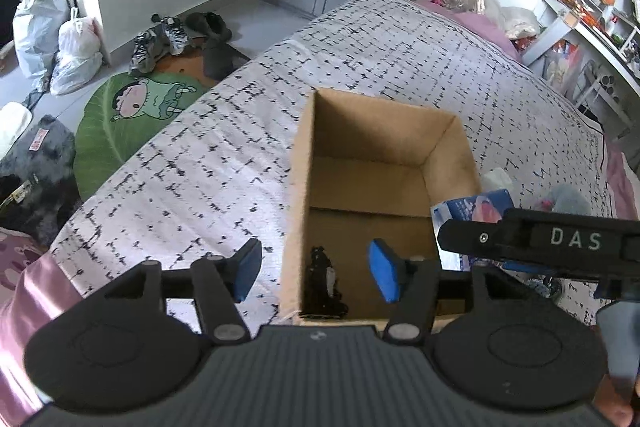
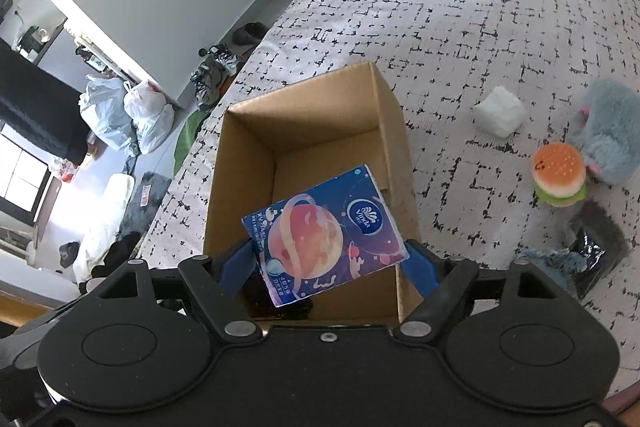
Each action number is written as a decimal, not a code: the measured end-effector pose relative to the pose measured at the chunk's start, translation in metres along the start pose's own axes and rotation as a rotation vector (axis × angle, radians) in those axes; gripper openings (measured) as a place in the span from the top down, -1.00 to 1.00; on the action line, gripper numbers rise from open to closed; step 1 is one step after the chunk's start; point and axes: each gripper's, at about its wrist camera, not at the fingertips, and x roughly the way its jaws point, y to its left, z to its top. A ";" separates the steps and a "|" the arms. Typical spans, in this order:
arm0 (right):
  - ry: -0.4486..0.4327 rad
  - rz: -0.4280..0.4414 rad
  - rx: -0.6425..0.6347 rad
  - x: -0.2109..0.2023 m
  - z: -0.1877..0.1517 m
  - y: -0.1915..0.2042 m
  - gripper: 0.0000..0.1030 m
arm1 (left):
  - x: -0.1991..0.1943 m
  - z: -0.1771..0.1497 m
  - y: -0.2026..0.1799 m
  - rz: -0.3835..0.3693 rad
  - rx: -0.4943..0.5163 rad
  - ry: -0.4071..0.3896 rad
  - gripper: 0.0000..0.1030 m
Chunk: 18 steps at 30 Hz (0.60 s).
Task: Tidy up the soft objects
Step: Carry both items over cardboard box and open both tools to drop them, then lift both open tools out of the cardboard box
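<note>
An open cardboard box [image 1: 298, 187] stands on the patterned bedspread, with a black item [image 1: 324, 283] lying on its floor. My left gripper [image 1: 316, 273] hangs open over the box's near left wall, one blue pad outside it and one inside, holding nothing. My right gripper [image 2: 328, 265] is shut on a blue tissue pack [image 2: 324, 239] printed with a pink planet, tilted above the box [image 2: 224, 187] opening. The same tissue pack [image 1: 476, 211] shows at the box's right wall in the left wrist view.
On the bed right of the box lie a white soft block [image 2: 500, 111], a burger plush [image 2: 560, 179], a grey furry toy [image 2: 612, 131] and a black packet [image 2: 596, 251]. Off the bed's left edge, shoes [image 1: 160, 43], plastic bags [image 1: 60, 39] and a green rug [image 1: 132, 115] cover the floor.
</note>
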 end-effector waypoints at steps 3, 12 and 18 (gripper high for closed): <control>-0.004 0.004 0.019 0.000 0.001 0.001 -0.63 | -0.006 0.001 0.005 0.003 -0.012 -0.005 -0.14; -0.035 0.053 0.010 -0.030 0.006 -0.005 -0.90 | -0.022 0.005 0.000 0.003 -0.021 -0.026 -0.33; -0.061 0.028 -0.001 -0.054 0.003 -0.025 -0.92 | -0.030 0.003 -0.021 -0.002 0.004 -0.037 -0.42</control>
